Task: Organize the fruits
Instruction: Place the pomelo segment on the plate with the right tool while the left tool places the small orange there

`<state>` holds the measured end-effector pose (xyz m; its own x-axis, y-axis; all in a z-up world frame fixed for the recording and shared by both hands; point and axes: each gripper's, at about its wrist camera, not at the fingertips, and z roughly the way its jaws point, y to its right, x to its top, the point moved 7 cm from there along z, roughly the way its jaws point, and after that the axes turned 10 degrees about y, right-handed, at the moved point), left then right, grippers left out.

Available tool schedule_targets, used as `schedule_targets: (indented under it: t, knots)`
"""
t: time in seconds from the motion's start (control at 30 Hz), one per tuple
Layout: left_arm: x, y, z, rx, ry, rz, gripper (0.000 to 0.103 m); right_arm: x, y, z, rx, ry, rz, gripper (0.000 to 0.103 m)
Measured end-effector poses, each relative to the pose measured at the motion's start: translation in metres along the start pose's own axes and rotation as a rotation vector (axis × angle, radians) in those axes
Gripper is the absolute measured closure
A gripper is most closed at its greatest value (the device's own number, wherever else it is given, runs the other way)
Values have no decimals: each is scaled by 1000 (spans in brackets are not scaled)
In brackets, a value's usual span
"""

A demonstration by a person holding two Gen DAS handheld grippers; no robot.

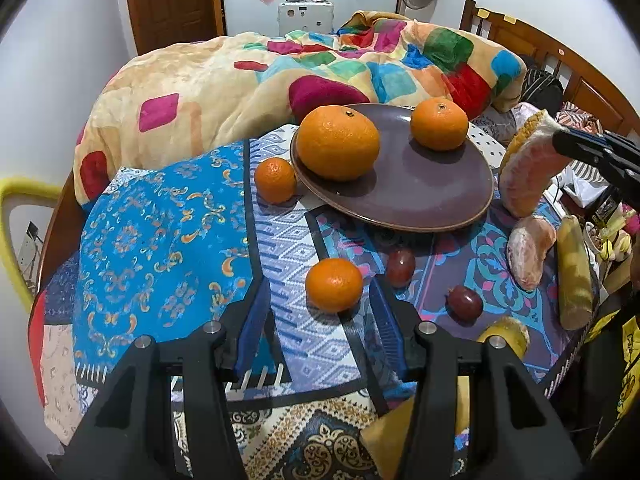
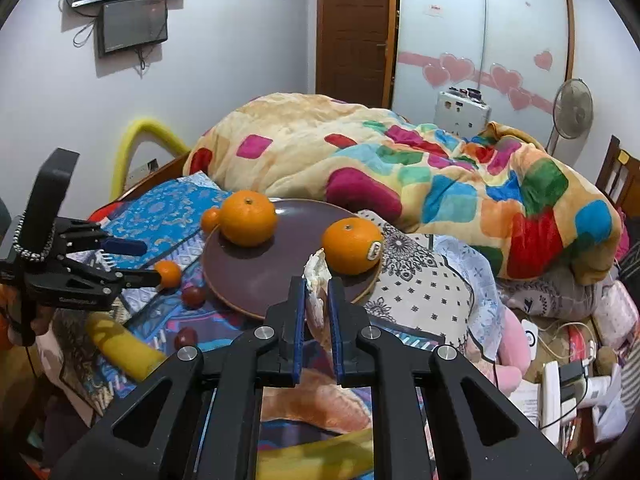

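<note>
- Fruits lie on a bed covered with patterned cloth: a brown plate (image 1: 420,204) carries a large mandarin (image 1: 338,142) and a second mandarin (image 1: 439,124), a small mandarin (image 1: 275,180) touches the plate's left rim, and another small one (image 1: 334,285) sits on the cloth just ahead of the left gripper (image 1: 320,312).
- The left wrist view alone shows a peeled pomelo segment (image 1: 530,252) lying on the cloth right of the plate, a banana (image 1: 574,276) beside it, and two dark red round fruits (image 1: 400,266) (image 1: 465,303) below the plate.
- It also shows, from the side, the pomelo segment (image 1: 528,168) held up by the right gripper (image 1: 560,140), above the cloth near the plate's right edge.
- The right wrist view alone shows a sticker on the second mandarin (image 2: 352,246), a wall-mounted screen (image 2: 132,24), and clutter of cables and packets beside the bed.
- Left gripper: jaws spread partway, nothing between the blue pads (image 1: 254,320); the small mandarin lies just beyond the fingertips, apart from them.
- Right gripper (image 2: 318,292): jaws pinch the held pomelo segment (image 2: 318,280), its pale end sticking up past the fingertips in front of the plate (image 2: 256,276).
</note>
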<state>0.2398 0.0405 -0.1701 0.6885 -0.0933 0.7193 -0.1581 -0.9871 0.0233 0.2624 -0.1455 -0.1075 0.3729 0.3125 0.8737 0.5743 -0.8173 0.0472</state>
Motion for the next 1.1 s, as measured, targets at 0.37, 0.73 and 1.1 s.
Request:
schedule_targets:
  t: [0.37, 0.73, 1.1]
  knots:
    - [3, 3, 11, -32, 1, -1, 64, -16, 9, 30, 7, -72, 11, 83]
    - [4, 10, 8, -34, 24, 30, 73, -17, 18, 32, 12, -64, 68, 85]
    - [36, 14, -14, -56, 124, -2, 73, 16, 3, 6, 36, 17, 45, 85]
